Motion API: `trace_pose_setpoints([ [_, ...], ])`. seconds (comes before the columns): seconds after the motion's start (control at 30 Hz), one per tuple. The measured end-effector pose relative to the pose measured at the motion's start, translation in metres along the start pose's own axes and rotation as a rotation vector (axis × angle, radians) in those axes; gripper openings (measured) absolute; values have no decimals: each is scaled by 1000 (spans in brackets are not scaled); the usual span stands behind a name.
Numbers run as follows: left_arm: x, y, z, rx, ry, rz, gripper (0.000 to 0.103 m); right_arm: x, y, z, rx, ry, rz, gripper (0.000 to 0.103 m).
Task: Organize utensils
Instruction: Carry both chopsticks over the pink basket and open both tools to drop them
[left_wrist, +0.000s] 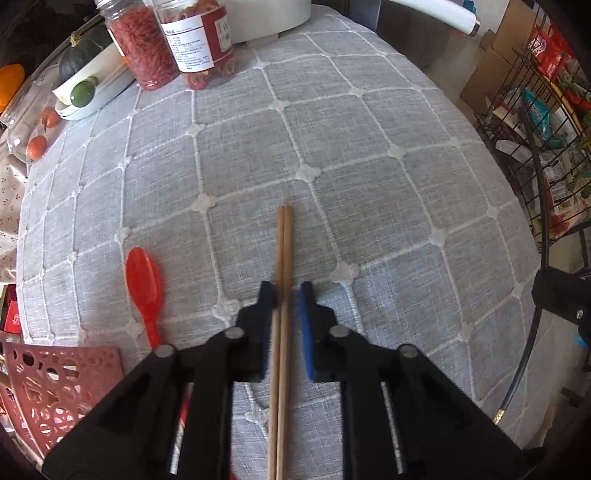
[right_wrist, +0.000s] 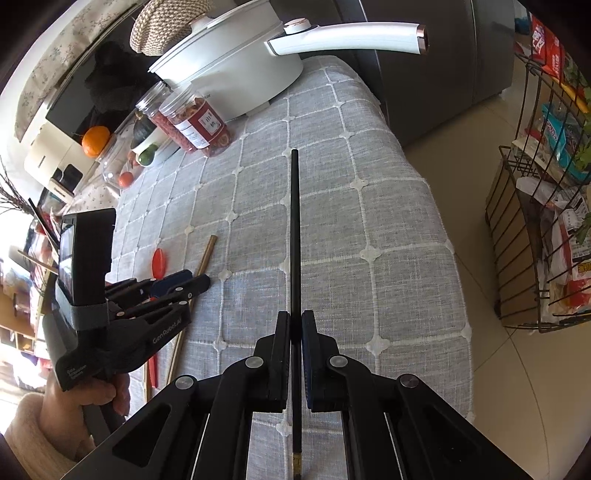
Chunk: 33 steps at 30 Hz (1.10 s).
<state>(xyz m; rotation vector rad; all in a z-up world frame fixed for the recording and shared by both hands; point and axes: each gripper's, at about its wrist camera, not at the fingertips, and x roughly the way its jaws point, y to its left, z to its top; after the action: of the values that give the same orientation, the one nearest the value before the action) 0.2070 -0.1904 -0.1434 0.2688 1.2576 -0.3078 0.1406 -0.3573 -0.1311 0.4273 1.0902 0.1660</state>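
Both tongs line up chopsticks lengthwise, likely for sorting by kind.
Left tongs (left_wrist: 284, 295) sit narrow around two wooden sticks (left_wrist: 283, 258) at frame centre, seemingly not pinching yet; right tongs (right_wrist: 295, 321) clamp the black sticks (right_wrist: 294, 221), count unclear; one red spoon (left_wrist: 144, 284) lies lower left; two jars (left_wrist: 173, 40) upper left.

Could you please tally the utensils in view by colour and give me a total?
Wooden chopsticks: 2
Black chopsticks: 1 visible for certain; a second behind it cannot be ruled out
Red spoon: 1
Total: 4
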Motion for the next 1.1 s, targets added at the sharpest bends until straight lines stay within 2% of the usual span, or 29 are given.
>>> trace_pose_setpoints([
  [0.13,-7,-10,-10,46,-15,18,10,-3,0,-1,12,-7,0,6],
  [0.33,-63,-13,-42,95,-148,-15,10,-31,7,-6,12,-99,-20,6],
  [0.57,-136,5,-71,114,-324,-80,10,-64,28,-19,-15,-184,-3,6],
  [0.83,-191,50,-117,34,-503,-133,10,-91,64,-36,-57,-269,18,6],
  [1.1,-214,100,-141,-109,-643,-219,10,-102,105,-47,-126,-341,16,6],
])
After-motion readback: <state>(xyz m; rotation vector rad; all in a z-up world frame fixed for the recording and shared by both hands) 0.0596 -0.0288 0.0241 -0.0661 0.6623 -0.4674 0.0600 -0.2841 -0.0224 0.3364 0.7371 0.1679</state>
